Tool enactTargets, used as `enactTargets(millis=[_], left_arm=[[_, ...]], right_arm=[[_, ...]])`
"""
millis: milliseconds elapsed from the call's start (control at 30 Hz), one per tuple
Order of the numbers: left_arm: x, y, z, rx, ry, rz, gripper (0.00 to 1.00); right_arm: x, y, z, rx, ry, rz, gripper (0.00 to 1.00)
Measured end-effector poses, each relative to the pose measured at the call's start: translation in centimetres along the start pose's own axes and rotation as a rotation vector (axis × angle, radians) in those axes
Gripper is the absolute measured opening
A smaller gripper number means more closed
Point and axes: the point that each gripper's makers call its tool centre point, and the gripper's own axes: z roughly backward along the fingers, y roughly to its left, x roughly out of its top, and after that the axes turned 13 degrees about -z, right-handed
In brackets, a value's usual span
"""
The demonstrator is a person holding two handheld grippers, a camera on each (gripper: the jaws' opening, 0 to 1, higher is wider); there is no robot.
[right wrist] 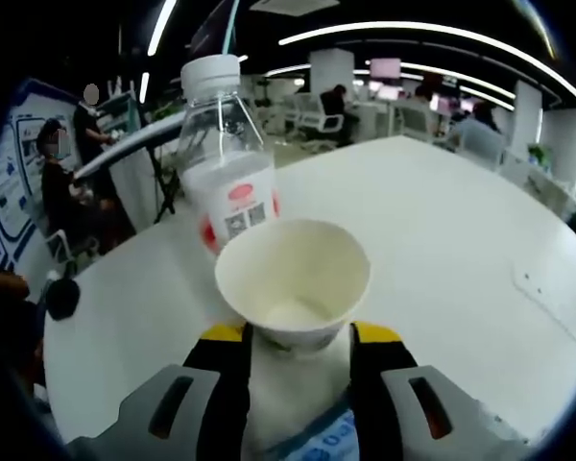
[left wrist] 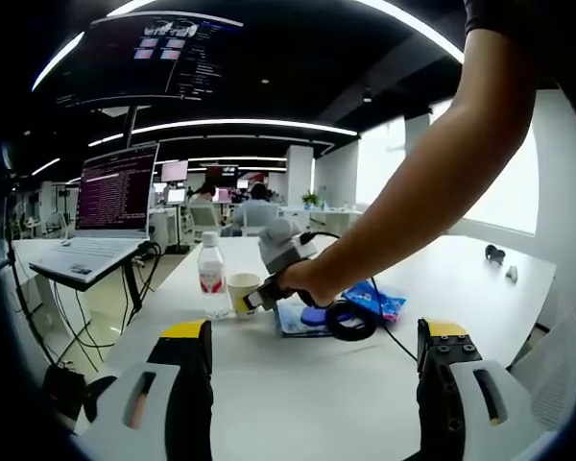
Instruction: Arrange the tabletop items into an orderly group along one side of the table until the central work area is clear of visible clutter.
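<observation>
In the right gripper view, a white paper cup stands between my right gripper's yellow-tipped jaws, which press on its lower sides. Just behind the cup stands a clear water bottle with a red and white label and a white cap. In the left gripper view, the bottle and the cup stand together near the table's left edge. A person's hand holds the right gripper against the cup. My left gripper is open above the near part of the table, with nothing between its jaws.
On the white table behind the hand lie a blue packet, a black cable coil and a light blue booklet. Two small dark objects lie far right. A laptop stands on a stand left of the table.
</observation>
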Motion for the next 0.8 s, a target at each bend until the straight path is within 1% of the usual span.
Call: enactTargets(millis=[167, 300, 367, 500, 567, 800], left_arm=[[-0.1, 0.0, 0.0, -0.001, 0.002, -0.004, 0.88], [0.0, 0.0, 0.0, -0.004, 0.0, -0.003, 0.88], [0.0, 0.0, 0.0, -0.004, 0.002, -0.005, 0.88], [0.0, -0.1, -0.1, -0.007, 0.004, -0.009, 0.87], [0.0, -0.1, -0.1, -0.008, 0.001, -0.007, 0.87], [0.2, -0.2, -0.1, -0.008, -0.001, -0.01, 0.87]], right_arm=[[0.1, 0.5, 0.1, 0.008, 0.0, 0.003, 0.38], [-0.1, 0.4, 0.1, 0.011, 0.011, 0.008, 0.44], [-0.3, 0.3, 0.3, 0.012, 0.015, 0.009, 0.45], [-0.6, -0.1, 1.1, 0.01, 0.016, 0.016, 0.45], [-0.6, -0.7, 1.4, 0.003, 0.017, 0.013, 0.45], [-0.7, -1.8, 2.5, -0.014, 0.01, 0.01, 0.45]])
